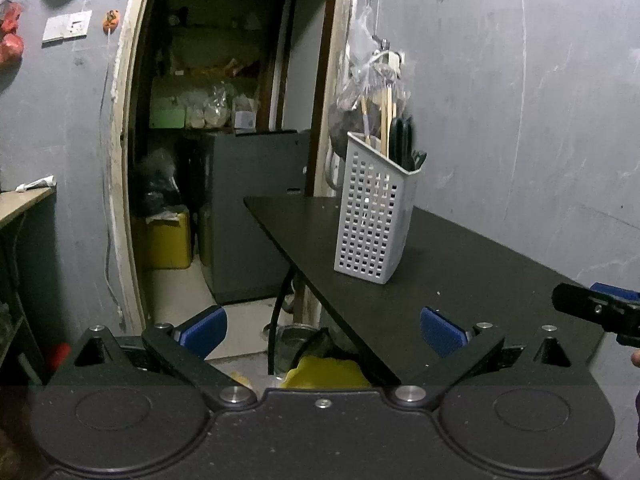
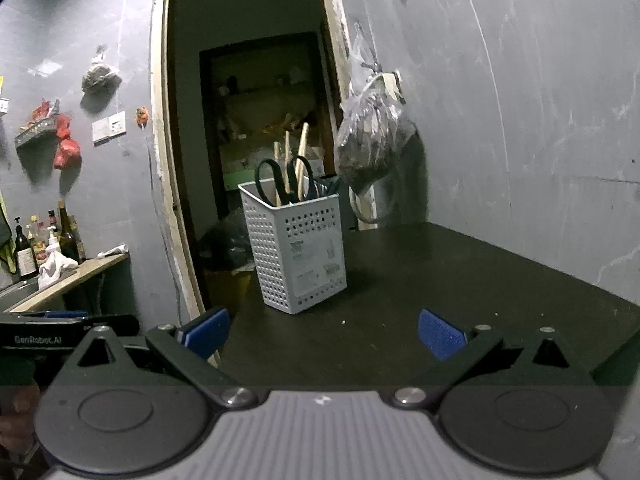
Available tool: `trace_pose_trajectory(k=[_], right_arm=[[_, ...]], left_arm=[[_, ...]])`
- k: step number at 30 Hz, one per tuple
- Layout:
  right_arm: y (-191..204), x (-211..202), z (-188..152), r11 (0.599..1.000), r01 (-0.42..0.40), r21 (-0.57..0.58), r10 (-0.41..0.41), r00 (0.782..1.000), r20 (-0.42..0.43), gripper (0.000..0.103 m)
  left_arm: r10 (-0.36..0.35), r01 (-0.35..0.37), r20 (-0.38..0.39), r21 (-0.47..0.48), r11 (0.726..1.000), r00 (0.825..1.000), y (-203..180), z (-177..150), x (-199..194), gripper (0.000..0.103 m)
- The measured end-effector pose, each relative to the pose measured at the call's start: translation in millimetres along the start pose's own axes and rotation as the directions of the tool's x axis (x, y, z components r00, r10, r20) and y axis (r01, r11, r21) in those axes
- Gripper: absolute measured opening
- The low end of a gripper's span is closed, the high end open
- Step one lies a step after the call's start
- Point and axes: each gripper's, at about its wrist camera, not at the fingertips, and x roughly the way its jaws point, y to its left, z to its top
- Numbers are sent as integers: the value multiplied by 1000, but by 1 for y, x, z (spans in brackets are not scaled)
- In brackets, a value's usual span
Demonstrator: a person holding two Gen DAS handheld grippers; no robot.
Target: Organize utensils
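Note:
A white perforated utensil basket (image 1: 374,216) stands upright on the black table (image 1: 460,264); it also shows in the right wrist view (image 2: 298,246). It holds black-handled scissors (image 2: 280,178) and wooden sticks (image 2: 301,160); the scissors (image 1: 404,136) and sticks (image 1: 386,120) also show in the left wrist view. My left gripper (image 1: 323,330) is open and empty, short of the table's left edge. My right gripper (image 2: 323,332) is open and empty, over the table in front of the basket. The right gripper's tip (image 1: 600,312) shows at the left view's right edge.
A plastic bag (image 2: 374,140) hangs on the grey wall behind the basket. An open doorway (image 2: 248,120) leads to a storeroom with a grey cabinet (image 1: 248,212). A counter (image 2: 68,280) with bottles (image 2: 44,240) stands at left. A yellow object (image 1: 328,372) lies under the table's edge.

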Motion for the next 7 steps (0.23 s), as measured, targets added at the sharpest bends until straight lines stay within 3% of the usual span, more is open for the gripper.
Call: trace_pose_trajectory(k=[7], right_arm=[[-14,18,-2,1000,5,27,-4,1000,-30,103]], left_arm=[[9,-9,-42,15,1000,999,-3,2,19,102]])
